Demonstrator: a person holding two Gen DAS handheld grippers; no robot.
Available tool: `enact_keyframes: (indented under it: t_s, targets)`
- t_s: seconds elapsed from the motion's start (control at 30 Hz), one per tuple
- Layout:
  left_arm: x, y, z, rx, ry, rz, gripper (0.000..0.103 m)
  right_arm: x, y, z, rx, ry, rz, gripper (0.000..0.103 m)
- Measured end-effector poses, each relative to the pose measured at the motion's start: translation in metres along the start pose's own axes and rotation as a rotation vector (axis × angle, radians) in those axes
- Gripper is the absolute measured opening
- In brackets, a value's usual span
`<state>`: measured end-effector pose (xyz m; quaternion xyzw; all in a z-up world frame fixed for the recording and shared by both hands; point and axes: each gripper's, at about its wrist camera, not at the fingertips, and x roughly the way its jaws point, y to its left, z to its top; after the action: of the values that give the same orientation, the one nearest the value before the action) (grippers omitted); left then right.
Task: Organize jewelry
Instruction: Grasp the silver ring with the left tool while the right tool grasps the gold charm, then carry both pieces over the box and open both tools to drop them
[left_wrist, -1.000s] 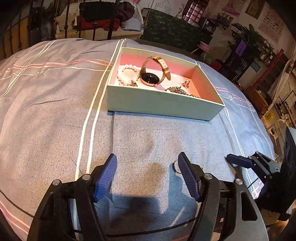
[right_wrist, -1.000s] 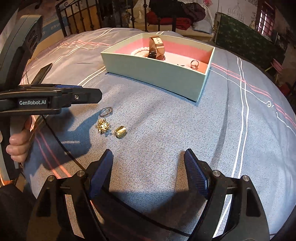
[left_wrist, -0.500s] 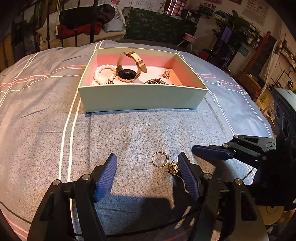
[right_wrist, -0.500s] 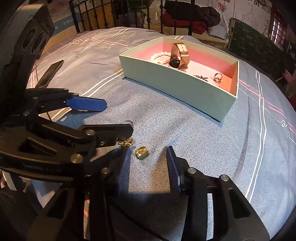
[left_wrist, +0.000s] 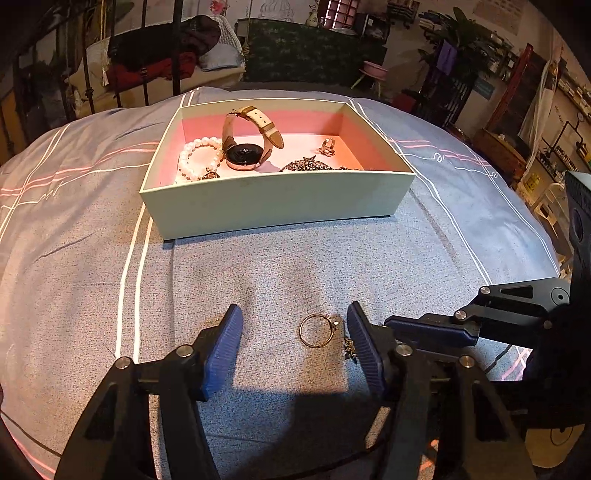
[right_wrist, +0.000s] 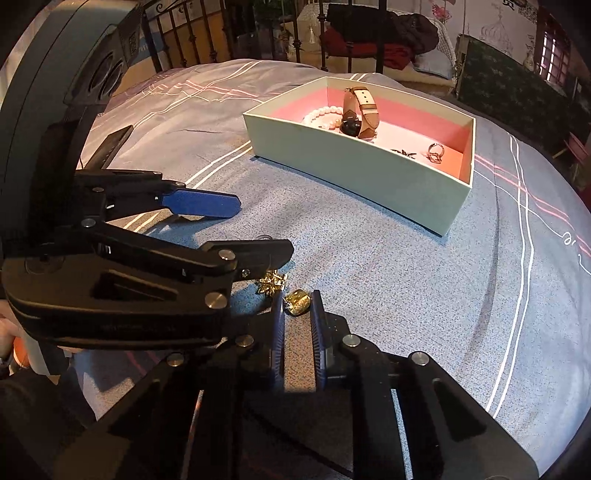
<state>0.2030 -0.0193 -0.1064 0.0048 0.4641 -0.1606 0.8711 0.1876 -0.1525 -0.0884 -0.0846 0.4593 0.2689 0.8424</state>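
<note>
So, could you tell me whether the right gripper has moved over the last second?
Yes. The right gripper has advanced toward the gold band ring, which lies still near the box, and its jaws have narrowed around it.

Bed (left_wrist: 92, 258): grey striped cover. On it: box (left_wrist: 280, 199) well ahead of both jaw pairs, ring (left_wrist: 317, 330) between left jaws, star brooch (right_wrist: 271, 282) just left of right jaws, gold bead (right_wrist: 297, 302) at right jaw tips.

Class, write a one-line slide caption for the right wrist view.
Right claw narrowed around a gold bead on the bedspread, jewelry box beyond.
</note>
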Motion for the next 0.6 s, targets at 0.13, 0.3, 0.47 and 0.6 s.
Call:
enact_keyframes:
  t_s: [0.13,0.3,0.47,0.6]
  targets:
    - [-0.001,0.004,0.002,-0.018,-0.007,-0.016,0.034,-0.004,-0.001,-0.004,0.011,-0.001,0.001,0.015]
    - [-0.006,0.016,0.004,-0.079,-0.018,-0.047,0.024,-0.011,-0.006,-0.006,0.029,-0.012,0.000,0.015]
    - [-0.013,0.020,0.009,-0.094,-0.039,-0.060,0.013,-0.019,-0.009,-0.003,0.046,-0.039,-0.006,0.015]
    - [-0.018,0.021,0.025,-0.079,-0.065,-0.048,0.012,-0.024,-0.011,0.010,0.037,-0.071,-0.017,0.015]
